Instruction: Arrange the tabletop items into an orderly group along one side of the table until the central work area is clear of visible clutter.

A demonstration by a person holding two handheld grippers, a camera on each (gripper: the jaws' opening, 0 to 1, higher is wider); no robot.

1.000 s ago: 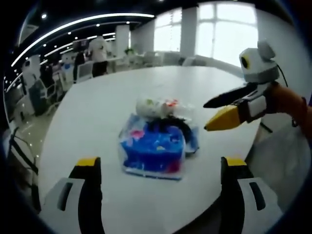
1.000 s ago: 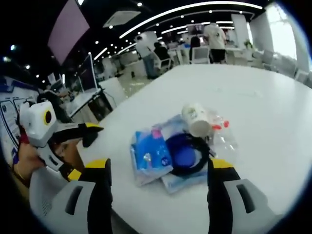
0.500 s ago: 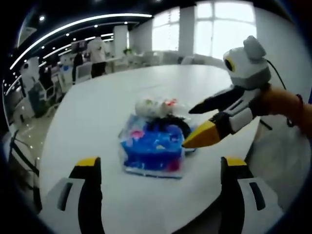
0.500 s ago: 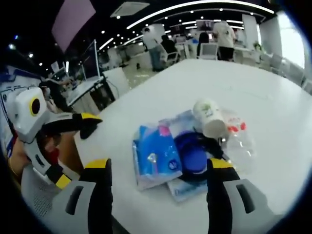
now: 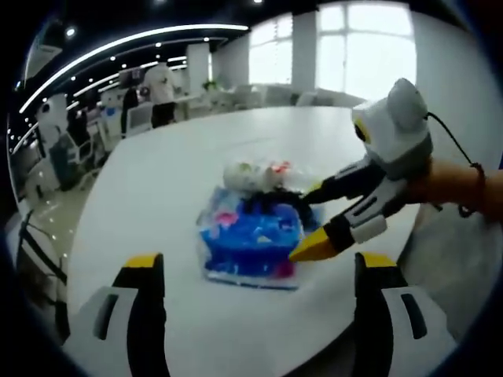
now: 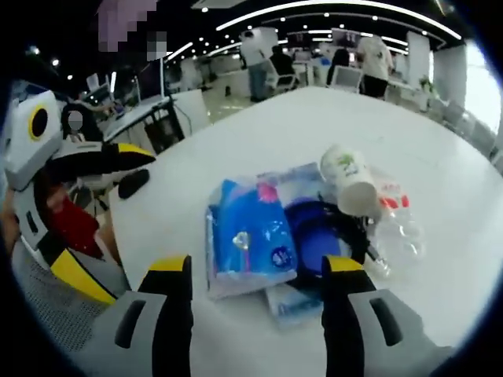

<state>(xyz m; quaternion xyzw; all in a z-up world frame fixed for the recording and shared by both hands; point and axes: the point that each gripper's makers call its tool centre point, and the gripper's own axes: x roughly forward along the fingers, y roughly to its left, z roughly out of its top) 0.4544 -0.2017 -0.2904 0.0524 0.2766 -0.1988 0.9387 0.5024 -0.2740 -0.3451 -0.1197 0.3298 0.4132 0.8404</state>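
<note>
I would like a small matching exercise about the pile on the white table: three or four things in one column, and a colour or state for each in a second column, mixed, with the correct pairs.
Things:
1. paper cup
2. plastic bottle
3. tissue pack
4. right gripper

Colour or state:
a. clear, with a red cap
b. open, jaws spread at the pile's edge
c. white, lying on its side
d. blue, in shiny wrap

Pairs: 1-c, 2-a, 3-d, 4-b
</note>
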